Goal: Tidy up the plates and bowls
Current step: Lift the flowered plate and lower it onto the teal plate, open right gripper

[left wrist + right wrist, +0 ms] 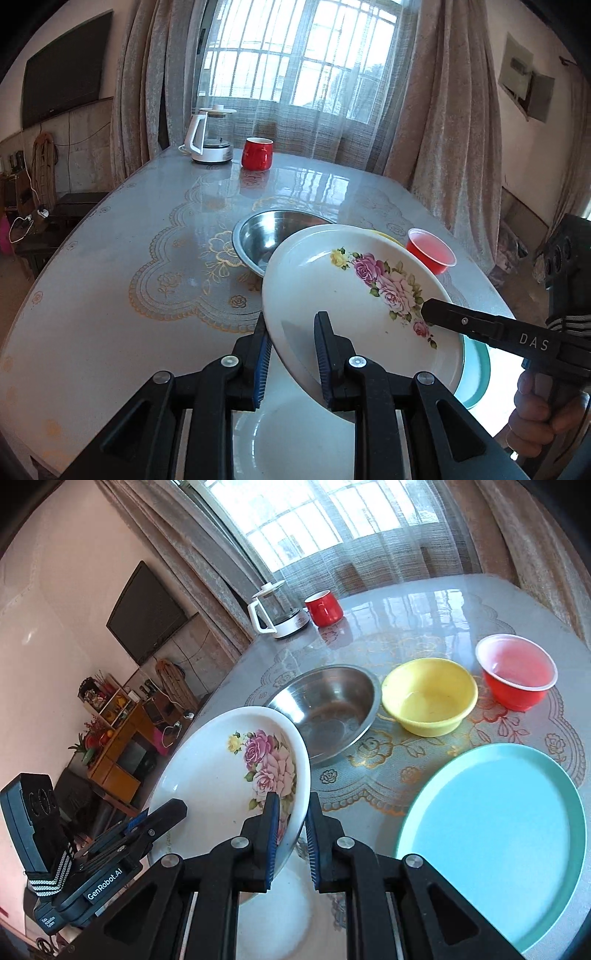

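Tilting above the surface (424,602), the floral plate (332,280) is gripped at opposite rim edges by both tools: the left tool (291,358) and the right tool (291,834) are each clenched on it. Beneath lies a white plate (295,435); a steel bowl (328,705), yellow bowl (428,698), red bowl (517,675) and teal plate (498,819) sit near.

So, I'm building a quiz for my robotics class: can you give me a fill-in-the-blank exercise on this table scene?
1. Both grippers grip the rim of the white plate painted with ____.
2. The round yellow plastic bowl sits between the steel bowl and the ____ plastic bowl.
3. The flat plate lying on the table by the right gripper is ____ in colour.
4. Beside the white kettle stands a red ____.

Missing words: flowers; red; turquoise; mug
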`<move>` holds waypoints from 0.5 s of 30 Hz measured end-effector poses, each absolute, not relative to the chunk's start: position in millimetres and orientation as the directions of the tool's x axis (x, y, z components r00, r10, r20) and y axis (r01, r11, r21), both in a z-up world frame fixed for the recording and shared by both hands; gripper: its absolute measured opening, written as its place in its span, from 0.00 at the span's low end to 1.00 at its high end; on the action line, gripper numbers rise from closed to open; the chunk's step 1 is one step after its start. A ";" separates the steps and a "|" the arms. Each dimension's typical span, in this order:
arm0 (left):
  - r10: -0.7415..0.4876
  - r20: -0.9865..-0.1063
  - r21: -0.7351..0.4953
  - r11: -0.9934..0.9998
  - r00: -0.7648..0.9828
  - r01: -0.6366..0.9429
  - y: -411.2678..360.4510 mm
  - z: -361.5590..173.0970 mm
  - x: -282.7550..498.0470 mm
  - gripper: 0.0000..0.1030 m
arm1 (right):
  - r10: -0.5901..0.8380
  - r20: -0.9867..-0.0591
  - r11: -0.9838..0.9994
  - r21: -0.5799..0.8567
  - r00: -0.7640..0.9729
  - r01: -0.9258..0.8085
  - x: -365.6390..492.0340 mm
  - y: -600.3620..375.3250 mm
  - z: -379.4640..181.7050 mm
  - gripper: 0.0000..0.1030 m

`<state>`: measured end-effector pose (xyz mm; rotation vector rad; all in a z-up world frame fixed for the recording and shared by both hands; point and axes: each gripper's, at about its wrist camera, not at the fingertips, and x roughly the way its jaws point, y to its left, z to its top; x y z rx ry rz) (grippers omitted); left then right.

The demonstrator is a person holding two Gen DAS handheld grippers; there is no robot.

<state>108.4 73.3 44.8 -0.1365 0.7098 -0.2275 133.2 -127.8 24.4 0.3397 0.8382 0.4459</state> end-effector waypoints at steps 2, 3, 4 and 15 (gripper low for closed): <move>-0.272 -0.634 -0.196 0.962 0.724 0.189 55.9 43.9 106.6 0.21 | 0.486 -0.634 0.863 0.456 0.602 -0.216 122.7 -146.7 22.1 0.14; -0.283 -0.637 -0.197 0.959 0.717 0.204 46.3 43.3 105.6 0.21 | 0.477 -0.634 0.865 0.459 0.608 -0.201 117.6 -156.3 20.3 0.14; -0.294 -0.643 -0.198 0.956 0.707 0.218 37.0 41.7 104.8 0.21 | 0.468 -0.636 0.868 0.460 0.613 -0.185 112.9 -166.8 18.1 0.14; -0.343 -0.698 -0.159 0.930 0.629 0.331 -52.0 22.3 99.6 0.21 | 0.386 -0.659 0.878 0.478 0.646 -0.037 75.1 -251.5 -9.8 0.15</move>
